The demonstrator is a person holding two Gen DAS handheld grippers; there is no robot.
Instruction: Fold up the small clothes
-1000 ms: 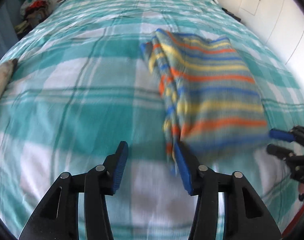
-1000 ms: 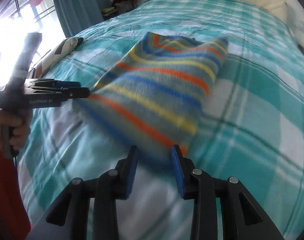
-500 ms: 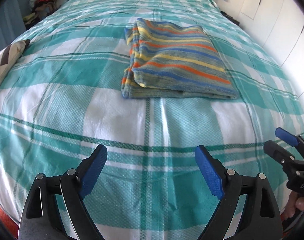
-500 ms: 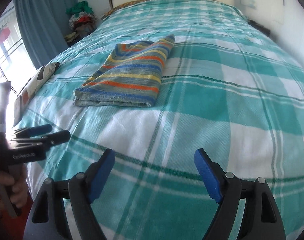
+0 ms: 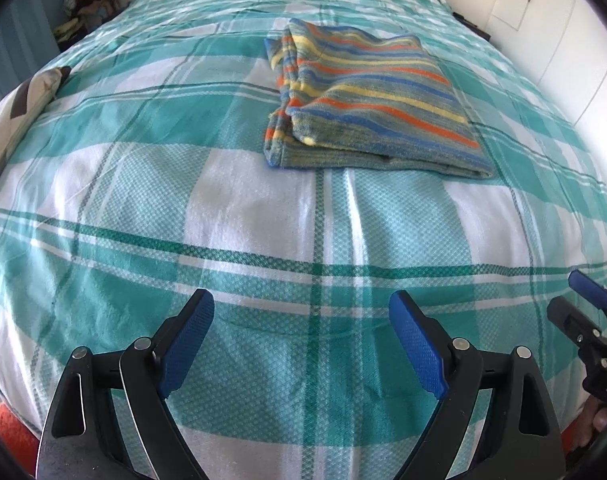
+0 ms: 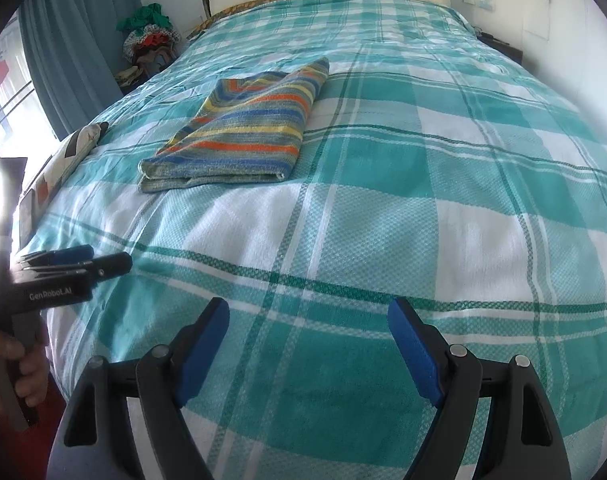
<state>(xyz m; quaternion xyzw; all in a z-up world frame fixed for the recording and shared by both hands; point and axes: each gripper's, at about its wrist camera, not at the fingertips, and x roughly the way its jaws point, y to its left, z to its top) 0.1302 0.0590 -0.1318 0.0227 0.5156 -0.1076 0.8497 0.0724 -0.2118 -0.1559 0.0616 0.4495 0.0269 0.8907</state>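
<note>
A small striped garment [image 5: 367, 100] in blue, orange and yellow lies folded into a flat rectangle on the bed, far ahead of both grippers. In the right wrist view the same garment [image 6: 243, 128] sits up and to the left. My left gripper [image 5: 301, 316] stands open over the bedspread near the front edge, nothing between its fingers. My right gripper [image 6: 307, 320] is open too, with only bedspread under it. Each gripper shows at the side of the other's view: the right gripper [image 5: 575, 304] and the left gripper [image 6: 99, 258].
The bed carries a teal and white checked bedspread [image 6: 423, 200]. A patterned cushion [image 5: 19, 104] lies at its left edge. A pile of clothes [image 6: 151, 40] sits beyond the bed by a blue curtain [image 6: 75, 48]. A white wall [image 5: 563, 20] runs along the right.
Both grippers went from nearly shut at the garment's near edge to wide open and pulled back toward the bed's front edge. The garment now lies still and folded.
</note>
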